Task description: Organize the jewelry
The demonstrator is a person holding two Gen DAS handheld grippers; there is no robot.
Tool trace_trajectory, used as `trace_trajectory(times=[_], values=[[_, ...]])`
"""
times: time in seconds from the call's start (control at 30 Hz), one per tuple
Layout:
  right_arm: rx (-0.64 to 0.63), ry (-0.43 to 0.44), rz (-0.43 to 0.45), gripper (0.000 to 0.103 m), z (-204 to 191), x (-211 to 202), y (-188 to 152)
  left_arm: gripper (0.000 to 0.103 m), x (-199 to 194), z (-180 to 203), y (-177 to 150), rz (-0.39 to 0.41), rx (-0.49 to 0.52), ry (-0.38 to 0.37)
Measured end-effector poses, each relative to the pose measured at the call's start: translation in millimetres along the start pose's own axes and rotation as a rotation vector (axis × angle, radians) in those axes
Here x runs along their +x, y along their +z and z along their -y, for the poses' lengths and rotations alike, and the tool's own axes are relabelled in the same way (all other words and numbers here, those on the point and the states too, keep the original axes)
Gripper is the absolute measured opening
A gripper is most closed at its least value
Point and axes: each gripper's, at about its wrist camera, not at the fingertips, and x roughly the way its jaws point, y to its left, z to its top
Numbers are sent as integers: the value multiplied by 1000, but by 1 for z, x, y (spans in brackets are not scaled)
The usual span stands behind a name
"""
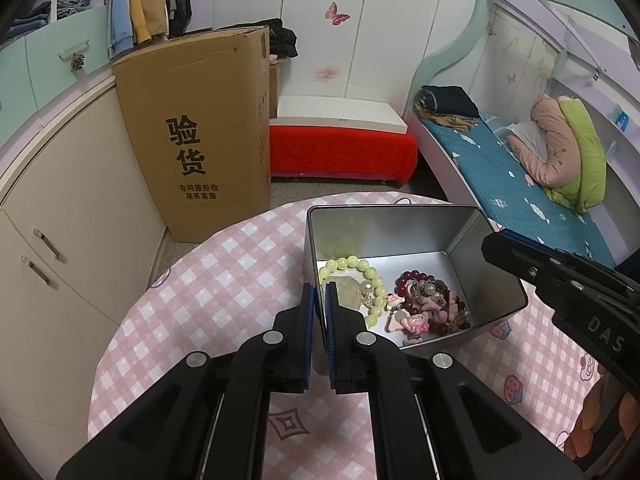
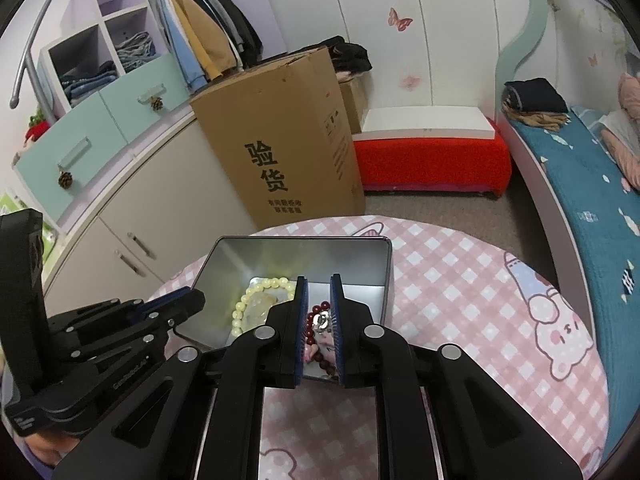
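— Looking from the left, what do you see?
— My left gripper (image 1: 319, 300) has its jaws clamped on the near-left wall of the tin (image 1: 400, 232) on the bench (image 1: 208, 280).
— And the right?
— The right gripper (image 2: 318, 300) hangs over the jewelry (image 1: 424, 304) inside, jaws narrow, gripping nothing I can tell.

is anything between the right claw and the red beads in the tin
Nothing visible. The right claw hangs over the open tin, no lid on it, and the red beads show straight through the gap between its fingers. The yellow bracelet lies off to the side, and the left claw sits at the tin's edge.
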Motion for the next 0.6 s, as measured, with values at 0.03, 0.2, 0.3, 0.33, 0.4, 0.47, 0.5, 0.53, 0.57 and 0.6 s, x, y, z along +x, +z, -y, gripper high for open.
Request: trace_trajectory(times=[0.03, 0.2, 0.3, 0.33, 0.4, 0.47, 0.5, 0.53, 0.57, 0.6], values=[[0, -13, 11, 48, 0, -3, -1, 4, -1, -2, 0, 6, 1, 1], [-3, -21, 33, 55, -1, -15, -2, 4, -8, -3, 0, 21, -3, 4], [0, -23, 40, 56, -1, -21, -3, 4, -12, -4, -2, 28, -5, 6], [0, -26, 44, 57, -1, -23, -4, 4, -14, -5, -3, 32, -5, 6], [-1, -28, 45, 58, 0, -26, -5, 7, -17, -6, -4, 40, -4, 13], [1, -33, 46, 61, 1, -30, -7, 7, -21, 1, -6, 42, -2, 20], [1, -36, 48, 61, 1, -31, -9, 7, -22, 1, -6, 42, -1, 20], [1, -39, 49, 61, 1, -34, -10, 7, -24, 1, -7, 44, 1, 23], [0, -39, 49, 61, 1, -36, -11, 10, -26, 1, -7, 46, 3, 26], [1, -40, 50, 61, 0, -38, -13, 24, -28, 2, -8, 49, 4, 32]])
